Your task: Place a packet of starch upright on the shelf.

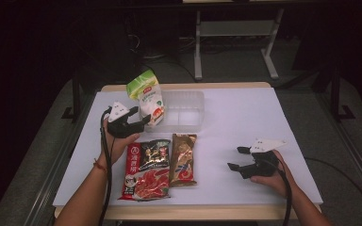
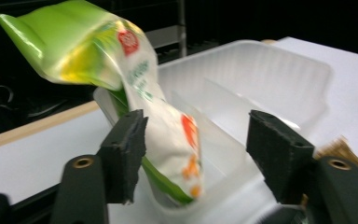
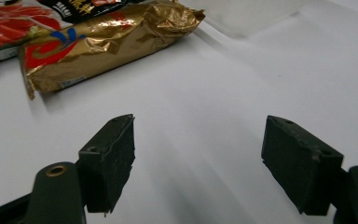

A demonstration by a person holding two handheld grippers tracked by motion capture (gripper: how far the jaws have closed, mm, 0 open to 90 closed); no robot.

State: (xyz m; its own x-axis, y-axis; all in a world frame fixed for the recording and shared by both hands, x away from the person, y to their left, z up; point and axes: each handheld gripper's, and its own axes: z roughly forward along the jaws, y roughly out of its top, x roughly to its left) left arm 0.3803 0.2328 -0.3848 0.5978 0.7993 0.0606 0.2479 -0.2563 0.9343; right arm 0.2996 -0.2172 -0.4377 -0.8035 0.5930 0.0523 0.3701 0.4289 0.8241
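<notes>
We see two black grippers: the left gripper [image 1: 140, 116] and right gripper [image 1: 235, 158] each carry a grey three-cornered plate, a trailing black cable, brass-ringed screw holes behind blocky fingers [image 3: 108, 158], and a red wristband [image 1: 99, 165].

I count three snack packets: one green-and-white pouch [image 1: 147, 96], one red-and-black packet [image 1: 146, 170], one gold wrapper [image 1: 183, 159]. One clear plastic tray [image 1: 188, 110]. One white table [image 1: 245, 122]. Two grippers: left gripper [image 1: 139, 115], right gripper [image 1: 237, 158].
</notes>
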